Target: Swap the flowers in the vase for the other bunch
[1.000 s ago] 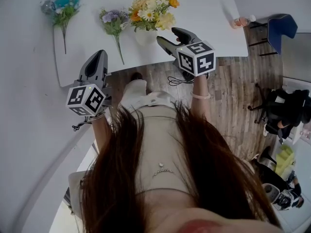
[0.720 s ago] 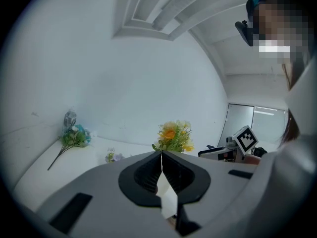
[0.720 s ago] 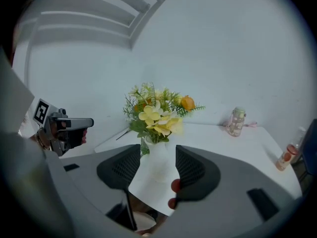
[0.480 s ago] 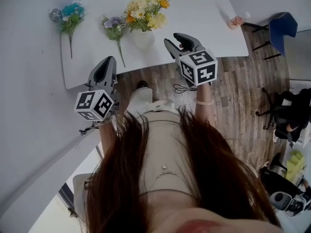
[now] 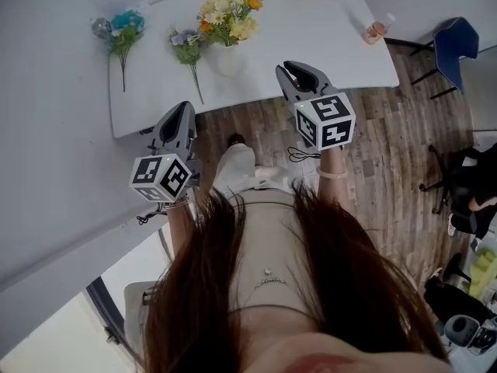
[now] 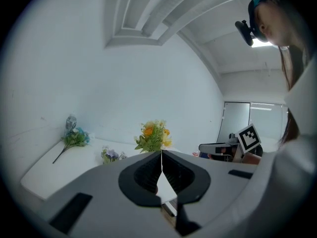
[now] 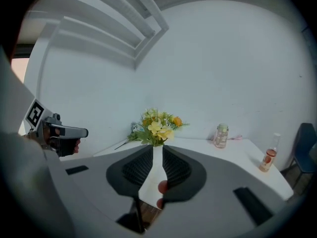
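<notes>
Left gripper [image 5: 183, 109] clenched, empty. Right gripper [image 5: 293, 68] empty, jaws just been closing, thin gap left. Both hang short of the table [image 5: 326, 45]. Ahead, between them, the vase [image 5: 230, 59] holds the yellow bunch [image 5: 227, 18]; the purple bunch [image 5: 186, 41] lies beside it. Swap looks either finished or unstarted.

We see a white vase [image 5: 231, 61] standing upright on the table [image 5: 326, 45], with a yellow-and-orange bunch [image 5: 227, 18] in it. Just left of it a purple bunch [image 5: 188, 47] lies flat, its stem pointing toward the near edge. Farther left, a blue bunch [image 5: 124, 33] lies the same way.
</notes>
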A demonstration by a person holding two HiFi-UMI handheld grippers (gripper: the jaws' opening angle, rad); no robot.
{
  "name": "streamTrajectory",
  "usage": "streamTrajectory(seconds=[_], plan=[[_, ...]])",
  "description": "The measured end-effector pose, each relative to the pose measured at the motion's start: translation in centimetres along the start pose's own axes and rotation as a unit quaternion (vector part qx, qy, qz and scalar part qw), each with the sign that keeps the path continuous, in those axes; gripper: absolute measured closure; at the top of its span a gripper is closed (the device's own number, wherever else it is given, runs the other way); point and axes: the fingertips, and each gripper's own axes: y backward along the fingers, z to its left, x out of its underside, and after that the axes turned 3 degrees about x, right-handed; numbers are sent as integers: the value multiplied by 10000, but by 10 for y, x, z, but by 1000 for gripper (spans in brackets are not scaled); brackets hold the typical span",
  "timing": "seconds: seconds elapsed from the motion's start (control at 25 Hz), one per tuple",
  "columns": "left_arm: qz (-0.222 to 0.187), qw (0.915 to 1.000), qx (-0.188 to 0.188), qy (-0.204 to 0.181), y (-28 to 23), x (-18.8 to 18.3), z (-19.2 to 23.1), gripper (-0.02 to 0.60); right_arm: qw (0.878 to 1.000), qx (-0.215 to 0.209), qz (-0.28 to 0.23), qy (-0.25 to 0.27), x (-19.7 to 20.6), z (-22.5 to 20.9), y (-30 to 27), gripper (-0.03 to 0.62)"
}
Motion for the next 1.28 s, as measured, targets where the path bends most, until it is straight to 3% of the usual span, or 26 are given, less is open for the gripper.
streamTrajectory(seconds=[0.4,0.76,1.28], plan=[[-133,9998,-73,-114,29,3,-35,575,9981,140,-583,-113,-8,2,50,534],[-115,9998,-105,-89,49,17,-55,575,9945,41,-1033,159,-12,19,73,534],[-29,9999,-73,-82,51,24,-56,575,9951,190,-906,354,0,23,73,543]])
